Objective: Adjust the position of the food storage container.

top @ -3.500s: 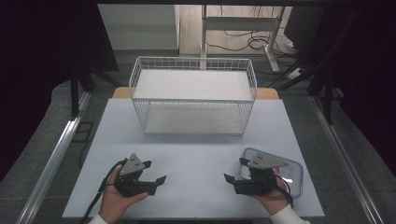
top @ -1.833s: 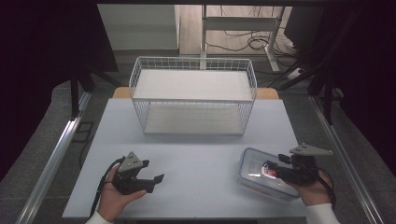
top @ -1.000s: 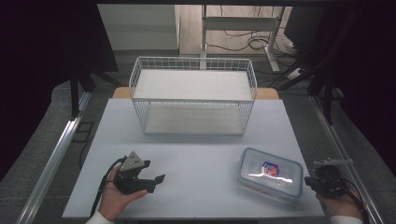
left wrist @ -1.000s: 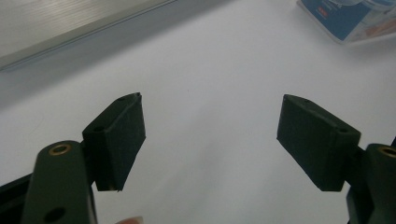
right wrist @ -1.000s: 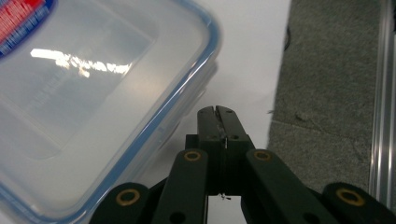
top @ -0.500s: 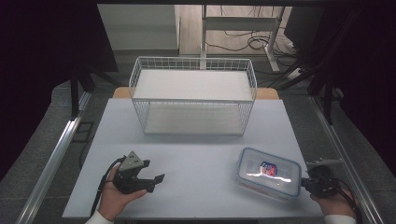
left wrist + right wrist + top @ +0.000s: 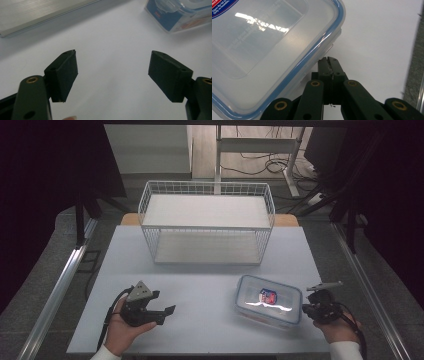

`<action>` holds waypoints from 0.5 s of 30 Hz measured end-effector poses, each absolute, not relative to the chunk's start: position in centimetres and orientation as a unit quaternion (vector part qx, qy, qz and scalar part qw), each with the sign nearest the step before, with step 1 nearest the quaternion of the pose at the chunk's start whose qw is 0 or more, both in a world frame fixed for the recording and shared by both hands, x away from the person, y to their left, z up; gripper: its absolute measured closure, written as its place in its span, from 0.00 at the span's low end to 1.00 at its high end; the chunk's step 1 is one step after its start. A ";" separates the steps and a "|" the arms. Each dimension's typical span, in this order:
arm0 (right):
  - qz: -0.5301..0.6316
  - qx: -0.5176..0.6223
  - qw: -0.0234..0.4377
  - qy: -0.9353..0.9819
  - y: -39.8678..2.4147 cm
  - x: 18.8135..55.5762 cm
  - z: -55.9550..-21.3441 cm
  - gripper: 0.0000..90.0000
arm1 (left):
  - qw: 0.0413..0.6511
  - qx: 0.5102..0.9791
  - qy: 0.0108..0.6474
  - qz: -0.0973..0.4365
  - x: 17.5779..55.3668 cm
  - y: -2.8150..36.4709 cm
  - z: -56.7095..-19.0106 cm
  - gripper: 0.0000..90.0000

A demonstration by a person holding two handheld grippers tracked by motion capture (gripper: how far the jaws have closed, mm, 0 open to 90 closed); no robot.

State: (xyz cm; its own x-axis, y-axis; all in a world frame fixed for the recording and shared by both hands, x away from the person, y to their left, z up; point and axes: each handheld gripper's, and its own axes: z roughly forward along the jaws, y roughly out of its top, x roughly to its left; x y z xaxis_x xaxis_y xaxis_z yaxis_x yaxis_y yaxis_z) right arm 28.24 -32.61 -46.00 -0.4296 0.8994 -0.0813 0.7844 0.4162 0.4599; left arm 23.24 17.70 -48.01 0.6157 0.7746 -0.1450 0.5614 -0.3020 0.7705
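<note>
**Right tongs at the container's near-right corner; box not yet lifted**

Clear plastic food container with blue-rimmed snap lid (image 7: 269, 300) lies flat on the white table (image 7: 210, 270), near-right area, lid on, a red-and-blue label on top. It is tilted slightly askew to the table edge.

Right gripper (image 7: 329, 60): jaws clenched together, tips just beside the container's corner under the lid rim. Nothing visible between the pads; whether they nip a lid latch cannot be told. In the high view this gripper (image 7: 306, 308) sits just right of the box.

Left gripper (image 7: 112, 72): jaws spread wide, nothing between them, resting low over bare table at near-left, well apart from the container (image 7: 178, 13).

Judgement: early stage. Contact is only being set up; any lifting or moving remains to be done.

Surroundings: white wire basket (image 7: 207, 222) stands at the far middle, nothing visible inside. The stretch of table between box and basket is free.
</note>
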 end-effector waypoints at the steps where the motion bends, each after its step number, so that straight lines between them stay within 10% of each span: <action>1: 0.181 0.506 0.159 0.828 -32.2 28.3 -46.0 0.99 | 0.417 0.796 0.419 0.128 23.2 17.7 -48.0 0.26; 15: 0.194 0.449 0.151 0.859 -25.2 31.3 -46.5 0.99 | 0.415 0.793 0.426 0.129 23.4 18.1 -48.1 0.26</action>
State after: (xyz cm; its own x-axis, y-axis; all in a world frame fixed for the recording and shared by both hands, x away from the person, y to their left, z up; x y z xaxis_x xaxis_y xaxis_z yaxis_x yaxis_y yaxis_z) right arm 31.31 -25.24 -46.47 -0.5517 0.8296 -0.0857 0.7126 0.5223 0.4684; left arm 23.43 18.08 -48.10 0.6037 0.7833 -0.1485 0.5687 -0.2926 0.7687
